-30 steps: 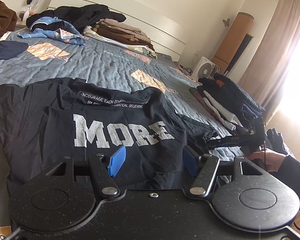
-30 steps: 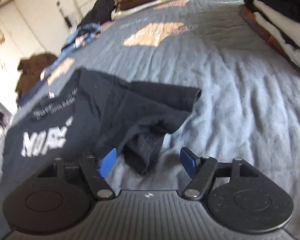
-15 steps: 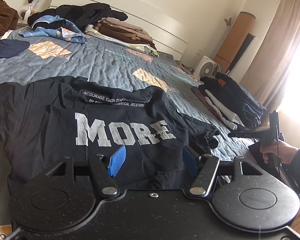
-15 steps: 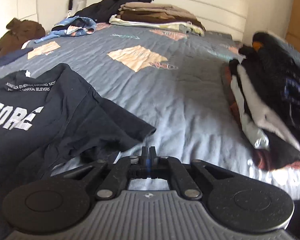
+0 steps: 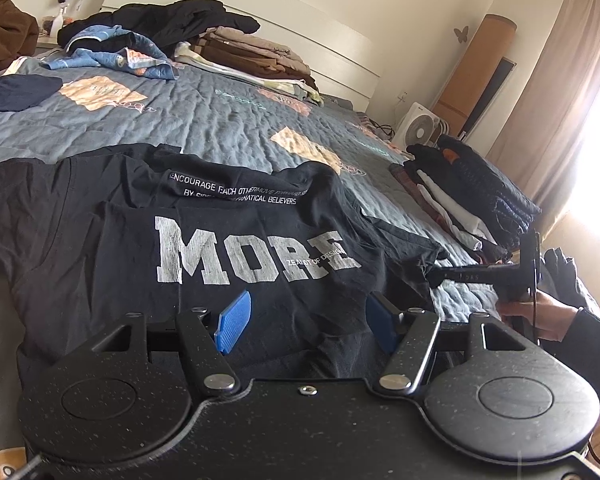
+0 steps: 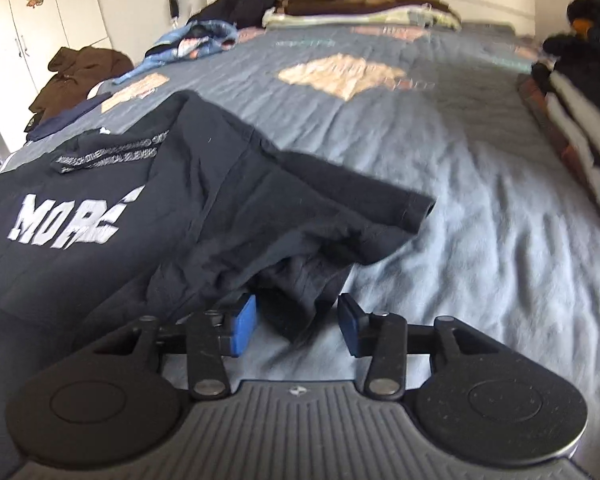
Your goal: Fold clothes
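A black T-shirt [image 5: 240, 248] printed "MORE" lies spread on the blue quilt; it also shows in the right wrist view [image 6: 180, 208]. My left gripper [image 5: 306, 316] is open, low over the shirt's lower part, holding nothing. My right gripper [image 6: 298, 318] is open, its jaws on either side of a crumpled fold of the shirt's right sleeve [image 6: 300, 280], not closed on it. In the left wrist view the right gripper [image 5: 444, 274] reaches the sleeve from the right, held by a hand [image 5: 540, 312].
A stack of folded clothes [image 5: 468, 200] sits on the bed's right side, also in the right wrist view [image 6: 572, 112]. More clothes are piled by the headboard [image 5: 236, 52]. A dark blue garment [image 5: 12, 92] lies far left. A fan [image 5: 418, 130] stands beyond the bed.
My right gripper was open, shut half a second ago while pulled back, and is open again at the sleeve fold. My left gripper has stayed still and open.
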Tool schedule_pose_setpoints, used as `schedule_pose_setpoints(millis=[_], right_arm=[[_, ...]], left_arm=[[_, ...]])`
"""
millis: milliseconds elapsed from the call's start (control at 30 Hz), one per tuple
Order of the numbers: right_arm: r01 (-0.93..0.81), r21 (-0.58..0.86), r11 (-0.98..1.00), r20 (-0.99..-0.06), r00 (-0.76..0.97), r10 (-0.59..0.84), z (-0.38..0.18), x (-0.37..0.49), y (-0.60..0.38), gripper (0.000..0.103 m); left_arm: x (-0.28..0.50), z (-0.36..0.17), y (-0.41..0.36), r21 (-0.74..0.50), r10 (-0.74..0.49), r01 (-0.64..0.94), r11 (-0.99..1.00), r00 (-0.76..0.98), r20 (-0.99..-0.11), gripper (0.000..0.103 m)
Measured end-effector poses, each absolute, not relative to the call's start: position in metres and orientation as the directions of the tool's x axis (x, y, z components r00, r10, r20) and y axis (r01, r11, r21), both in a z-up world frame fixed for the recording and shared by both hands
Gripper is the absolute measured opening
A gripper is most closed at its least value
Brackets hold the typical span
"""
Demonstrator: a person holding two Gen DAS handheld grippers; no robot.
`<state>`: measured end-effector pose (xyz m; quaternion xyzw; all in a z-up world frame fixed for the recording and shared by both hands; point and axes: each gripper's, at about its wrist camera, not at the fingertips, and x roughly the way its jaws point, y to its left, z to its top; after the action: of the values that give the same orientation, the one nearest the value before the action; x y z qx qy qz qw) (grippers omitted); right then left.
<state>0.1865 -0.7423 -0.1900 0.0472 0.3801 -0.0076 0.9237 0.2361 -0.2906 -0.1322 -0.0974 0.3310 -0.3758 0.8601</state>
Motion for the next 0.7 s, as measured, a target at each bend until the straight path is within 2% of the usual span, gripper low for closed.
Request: schedule_pose_setpoints(millis=[33,67,267,467,533,600,700], right_arm=[[0.055,0.069,0.996,-0.691,0.723,0.008,-0.190,0.186,-0.742,0.009],[0.057,0.049,0.997,-0.678,0.735,-0.009,-0.189,0.186,-0.740,0.004],[-0.061,-0.330,0.942,-0.573,0.806,-0.148,-0.162,0.171,-0.708,0.003],[-0.076,-0.557,0.827,-0.435,0.875,-0.213,-0.140,0.152,-0.690,0.002],[-0.109,-0.569,0.815,-0.472,0.855,-0.215,-0.147,0.151,-0.689,0.002],[-0.154,-0.525,0.837,-0.554,0.809,-0.198,-0.163,0.153,-0.693,0.002],[-0.229,-0.396,0.889,-0.698,0.704,-0.129,-0.187,0.156,-0.698,0.003]], left_arm=[[0.236,-0.132,-0.291,-0.415,-0.711,0.583,0.698,0.498,-0.497,0.063],[0.236,-0.132,-0.291,-0.415,-0.712,0.584,0.697,0.497,-0.496,0.063],[0.236,-0.132,-0.290,-0.416,-0.712,0.584,0.697,0.498,-0.494,0.063],[0.238,-0.132,-0.287,-0.421,-0.716,0.584,0.694,0.496,-0.491,0.063],[0.238,-0.132,-0.287,-0.421,-0.717,0.586,0.692,0.493,-0.492,0.063],[0.237,-0.133,-0.287,-0.420,-0.719,0.590,0.689,0.489,-0.494,0.063],[0.237,-0.133,-0.287,-0.420,-0.721,0.593,0.687,0.485,-0.494,0.063]])
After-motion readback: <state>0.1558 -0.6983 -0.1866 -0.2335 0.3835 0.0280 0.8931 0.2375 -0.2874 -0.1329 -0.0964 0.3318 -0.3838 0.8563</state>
